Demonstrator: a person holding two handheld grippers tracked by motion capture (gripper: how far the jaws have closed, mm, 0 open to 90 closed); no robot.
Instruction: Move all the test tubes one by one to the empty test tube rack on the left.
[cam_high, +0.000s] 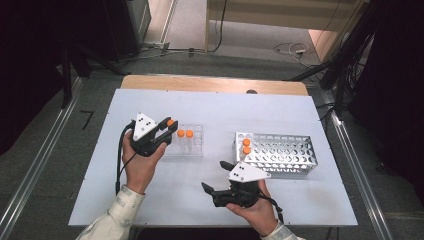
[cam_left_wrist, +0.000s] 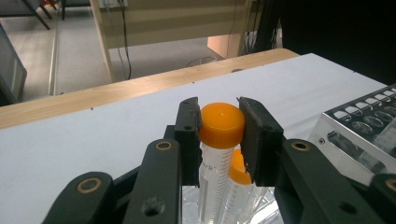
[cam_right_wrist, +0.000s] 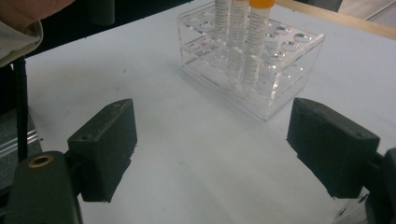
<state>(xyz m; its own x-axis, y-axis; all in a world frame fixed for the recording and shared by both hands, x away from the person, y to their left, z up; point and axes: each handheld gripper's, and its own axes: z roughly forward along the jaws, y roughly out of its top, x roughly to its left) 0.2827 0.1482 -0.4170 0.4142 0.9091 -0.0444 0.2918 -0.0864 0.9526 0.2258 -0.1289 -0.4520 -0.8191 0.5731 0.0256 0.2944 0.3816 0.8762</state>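
My left gripper (cam_left_wrist: 218, 122) is shut on the orange cap of a clear graduated tube (cam_left_wrist: 209, 179); its pads clamp the cap from both sides. The tube's lower part reaches down into a clear plastic rack (cam_left_wrist: 264, 207). From above, the left gripper (cam_high: 169, 126) sits over that rack's (cam_high: 196, 148) left end, next to two more orange-capped tubes (cam_high: 185, 133). My right gripper (cam_high: 213, 175) is held low near the table's front edge, jaws wide open with nothing between them. In the right gripper view the open gripper (cam_right_wrist: 217, 140) faces the clear rack (cam_right_wrist: 280, 88) and its tubes (cam_right_wrist: 254, 42).
A metal rack (cam_high: 285, 155) with many holes stands at the right and holds two orange-capped tubes (cam_high: 246, 146) at its left end; its corner (cam_left_wrist: 359, 126) is close on the left gripper's right. A sleeve (cam_right_wrist: 18, 35) and the white tabletop (cam_high: 225, 110) surround the racks.
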